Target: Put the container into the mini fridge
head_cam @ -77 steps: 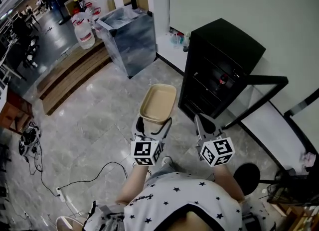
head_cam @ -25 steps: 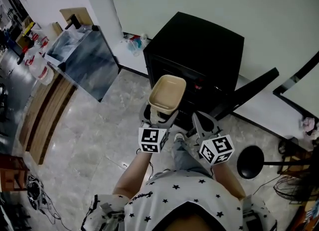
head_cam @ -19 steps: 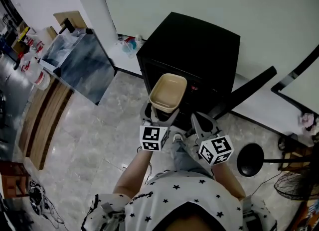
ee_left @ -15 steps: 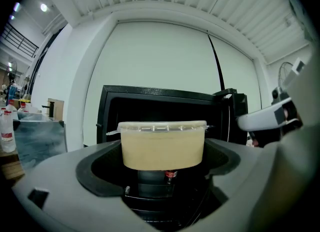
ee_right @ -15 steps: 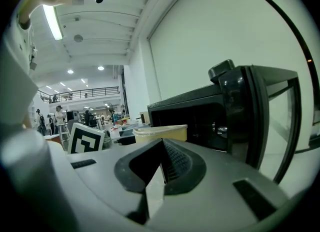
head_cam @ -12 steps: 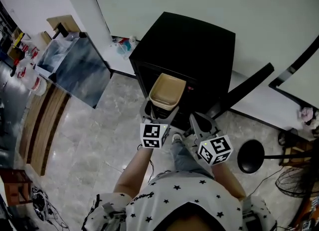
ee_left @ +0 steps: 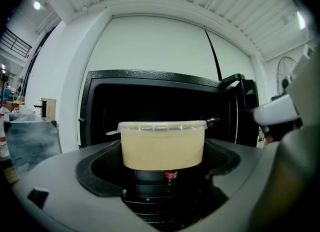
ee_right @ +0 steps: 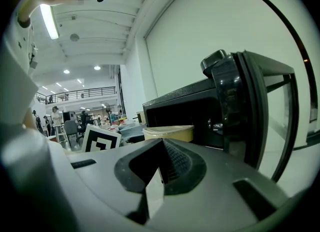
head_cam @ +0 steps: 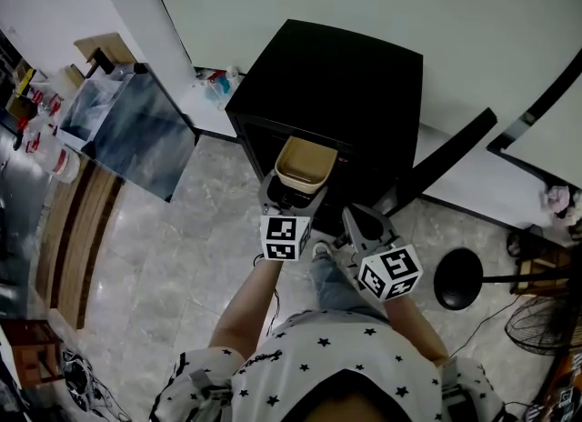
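The beige open-topped container [head_cam: 305, 164] is held upright at the mouth of the black mini fridge [head_cam: 350, 70], whose door [head_cam: 447, 158] hangs open to the right. My left gripper [head_cam: 293, 193] is shut on the container's near end. In the left gripper view the container [ee_left: 162, 145] sits between the jaws of the left gripper [ee_left: 161, 173], with the dark fridge opening [ee_left: 150, 101] right behind it. My right gripper [head_cam: 362, 227] hangs shut and empty a little behind and to the right. In the right gripper view, the right gripper [ee_right: 160, 168] has its jaws together; the container [ee_right: 168, 132] and the fridge door [ee_right: 240, 106] show ahead.
A glass-sided cabinet [head_cam: 132, 125] stands left of the fridge, with wooden steps [head_cam: 64, 229] beyond it. A round black stand base [head_cam: 459, 279] and a fan [head_cam: 546, 329] are on the floor at the right. Small items [head_cam: 216, 84] lie by the wall.
I have come closer to the fridge. The container, still in the left gripper, has moved forward from open floor to the fridge opening. The right gripper stayed shut alongside.
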Tool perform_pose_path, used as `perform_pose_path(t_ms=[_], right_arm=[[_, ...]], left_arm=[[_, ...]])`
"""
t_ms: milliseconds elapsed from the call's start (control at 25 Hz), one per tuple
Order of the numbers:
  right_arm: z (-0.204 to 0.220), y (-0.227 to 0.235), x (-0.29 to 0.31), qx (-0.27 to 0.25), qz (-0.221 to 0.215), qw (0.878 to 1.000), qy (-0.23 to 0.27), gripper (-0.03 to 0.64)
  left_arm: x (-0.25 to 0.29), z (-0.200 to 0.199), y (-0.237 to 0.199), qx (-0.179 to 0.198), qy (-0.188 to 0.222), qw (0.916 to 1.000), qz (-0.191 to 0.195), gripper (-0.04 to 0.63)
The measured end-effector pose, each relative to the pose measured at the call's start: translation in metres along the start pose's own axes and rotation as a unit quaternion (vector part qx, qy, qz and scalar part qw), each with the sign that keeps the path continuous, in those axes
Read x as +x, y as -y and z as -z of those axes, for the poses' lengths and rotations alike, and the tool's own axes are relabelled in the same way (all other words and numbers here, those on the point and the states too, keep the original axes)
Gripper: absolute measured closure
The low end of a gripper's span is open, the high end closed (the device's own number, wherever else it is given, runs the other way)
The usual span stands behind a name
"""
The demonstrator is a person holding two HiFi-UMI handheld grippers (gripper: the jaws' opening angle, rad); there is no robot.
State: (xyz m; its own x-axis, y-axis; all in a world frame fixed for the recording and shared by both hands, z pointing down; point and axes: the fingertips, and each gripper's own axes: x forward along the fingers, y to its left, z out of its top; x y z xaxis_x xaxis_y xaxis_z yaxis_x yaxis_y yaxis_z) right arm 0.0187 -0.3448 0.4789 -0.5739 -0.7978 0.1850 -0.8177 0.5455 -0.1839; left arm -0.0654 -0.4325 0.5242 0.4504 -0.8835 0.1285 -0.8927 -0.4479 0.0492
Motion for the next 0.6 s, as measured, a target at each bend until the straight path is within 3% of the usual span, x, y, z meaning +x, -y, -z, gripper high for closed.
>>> perform_pose_path(t_ms=[600], right_arm=[[0.003, 0.006, 0.008, 0.007, 0.005, 1.000, -0.003, 0.623]], left_arm=[[0.035, 0.020, 0.002, 0.013, -0.035, 0.9993, 0.008, 0.086]])
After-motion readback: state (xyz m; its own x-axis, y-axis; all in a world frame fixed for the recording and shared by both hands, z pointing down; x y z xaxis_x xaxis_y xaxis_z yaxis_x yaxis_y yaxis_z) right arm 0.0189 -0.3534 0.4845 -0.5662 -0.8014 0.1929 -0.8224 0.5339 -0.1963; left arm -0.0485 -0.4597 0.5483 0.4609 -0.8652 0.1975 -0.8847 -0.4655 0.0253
